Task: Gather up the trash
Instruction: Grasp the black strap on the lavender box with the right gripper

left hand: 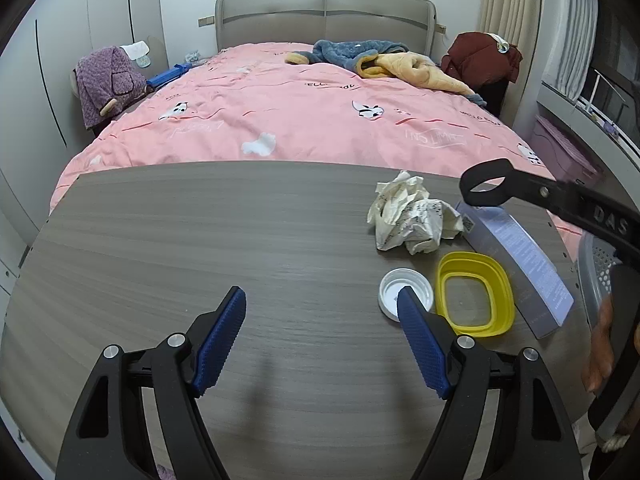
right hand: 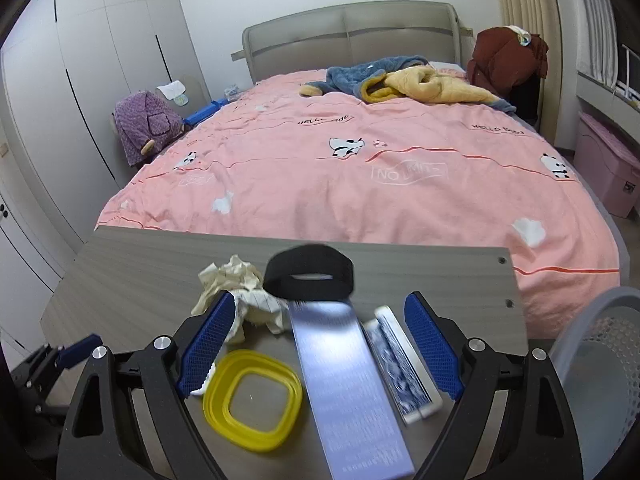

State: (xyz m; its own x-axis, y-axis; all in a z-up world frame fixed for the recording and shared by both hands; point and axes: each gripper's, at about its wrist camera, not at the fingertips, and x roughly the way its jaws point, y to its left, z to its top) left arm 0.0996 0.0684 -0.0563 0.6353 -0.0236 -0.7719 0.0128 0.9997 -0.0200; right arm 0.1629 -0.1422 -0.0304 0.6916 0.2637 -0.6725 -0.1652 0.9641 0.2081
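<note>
On the grey wooden table (left hand: 160, 248) lie a crumpled paper wad (left hand: 412, 220), a white round lid (left hand: 406, 292), a yellow ring-shaped lid (left hand: 474, 294) and a long lilac box (left hand: 524, 264). My left gripper (left hand: 322, 336) is open and empty, its right finger just in front of the white lid. My right gripper (right hand: 318, 340) is open above the lilac box (right hand: 344, 380), with the yellow lid (right hand: 252, 398), the paper wad (right hand: 240, 296) and a white flat packet (right hand: 400, 364) between or beside its fingers. A black strap loop (right hand: 310, 276) hangs in front.
A grey perforated trash basket (right hand: 600, 360) stands at the table's right edge; it shows in the left wrist view (left hand: 596, 276) too. Behind the table is a bed with a pink duvet (left hand: 300, 112) and clothes on it. A pink storage box (right hand: 608, 168) stands at the right.
</note>
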